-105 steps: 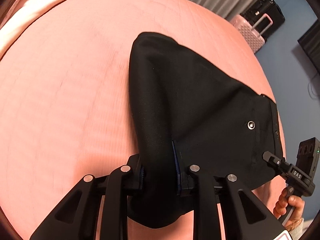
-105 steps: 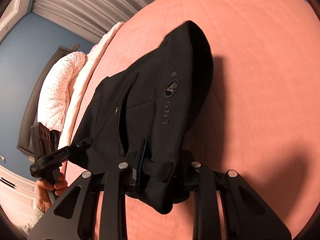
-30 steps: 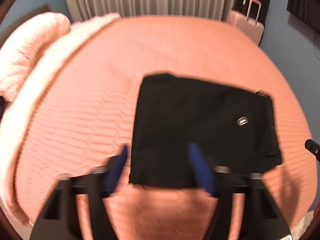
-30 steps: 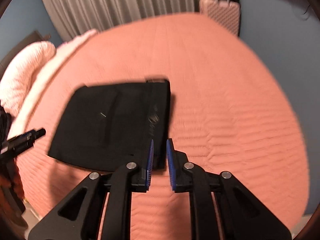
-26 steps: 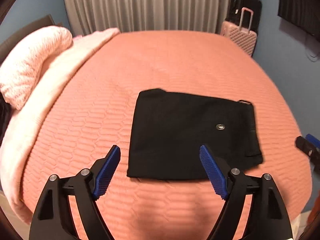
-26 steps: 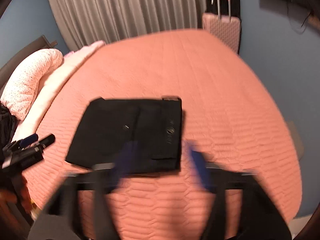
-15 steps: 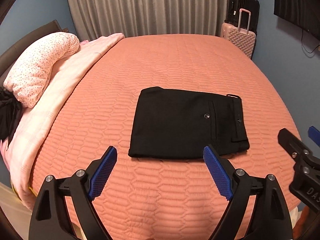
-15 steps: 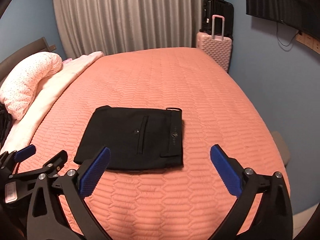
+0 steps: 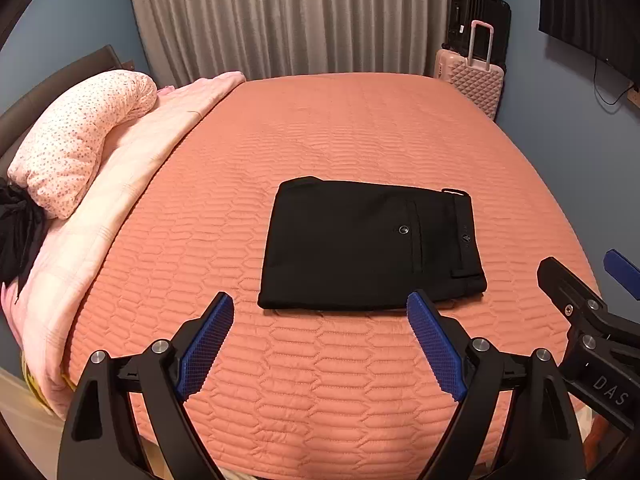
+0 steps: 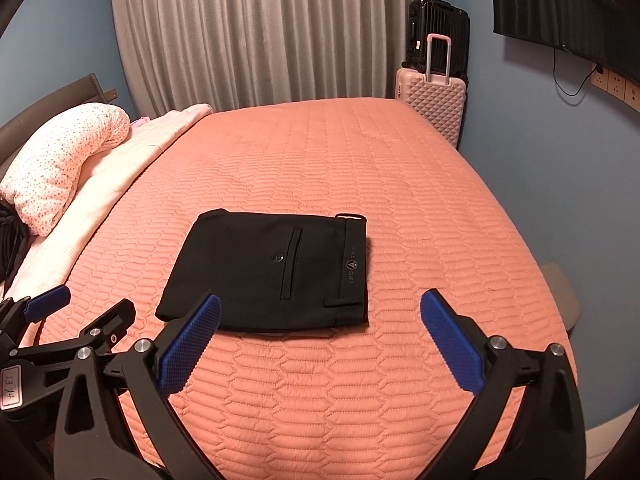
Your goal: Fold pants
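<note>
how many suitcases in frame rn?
2. Pink suitcase stands off the bed's far right corner; black suitcase sits right behind it, against the curtain. More could be hidden below the bed edge.

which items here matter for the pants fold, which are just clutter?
Job:
black pants, folded flat on the bed
left gripper, open
right gripper, open

Just lying about:
spotted pillow
pink blanket
pink suitcase
black suitcase
curtain
</note>
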Available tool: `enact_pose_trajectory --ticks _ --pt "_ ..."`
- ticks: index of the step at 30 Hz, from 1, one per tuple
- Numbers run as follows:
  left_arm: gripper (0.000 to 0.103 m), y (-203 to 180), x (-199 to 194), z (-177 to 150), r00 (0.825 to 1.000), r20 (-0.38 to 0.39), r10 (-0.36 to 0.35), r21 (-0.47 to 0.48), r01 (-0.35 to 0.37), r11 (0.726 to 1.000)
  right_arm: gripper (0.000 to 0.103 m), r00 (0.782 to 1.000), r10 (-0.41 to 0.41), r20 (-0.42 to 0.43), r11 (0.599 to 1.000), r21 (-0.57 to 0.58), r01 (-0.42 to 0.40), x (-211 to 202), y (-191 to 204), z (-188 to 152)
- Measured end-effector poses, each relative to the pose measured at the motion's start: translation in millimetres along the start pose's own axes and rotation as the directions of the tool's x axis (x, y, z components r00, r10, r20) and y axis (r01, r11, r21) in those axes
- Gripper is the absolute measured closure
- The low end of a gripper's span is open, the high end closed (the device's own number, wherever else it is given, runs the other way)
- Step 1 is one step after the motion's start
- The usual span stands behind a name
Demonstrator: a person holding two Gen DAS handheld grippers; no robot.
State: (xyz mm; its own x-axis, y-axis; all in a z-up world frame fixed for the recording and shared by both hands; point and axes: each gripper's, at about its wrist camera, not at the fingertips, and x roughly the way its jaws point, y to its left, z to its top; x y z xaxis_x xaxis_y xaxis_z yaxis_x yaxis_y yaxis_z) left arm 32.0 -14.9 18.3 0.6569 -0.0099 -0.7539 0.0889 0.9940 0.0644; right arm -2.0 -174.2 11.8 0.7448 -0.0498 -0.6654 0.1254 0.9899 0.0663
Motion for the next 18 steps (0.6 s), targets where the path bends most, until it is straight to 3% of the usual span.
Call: enact_pose_trajectory --ticks 18 --pt "0.016 7.6 -6.6 -1.8 0.999 0.033 0.014 -0.011 -0.013 1.000 0.005 1.000 -0.024 0.016 1.000 0.012 0.024 -10.5 -8.7 -0.2"
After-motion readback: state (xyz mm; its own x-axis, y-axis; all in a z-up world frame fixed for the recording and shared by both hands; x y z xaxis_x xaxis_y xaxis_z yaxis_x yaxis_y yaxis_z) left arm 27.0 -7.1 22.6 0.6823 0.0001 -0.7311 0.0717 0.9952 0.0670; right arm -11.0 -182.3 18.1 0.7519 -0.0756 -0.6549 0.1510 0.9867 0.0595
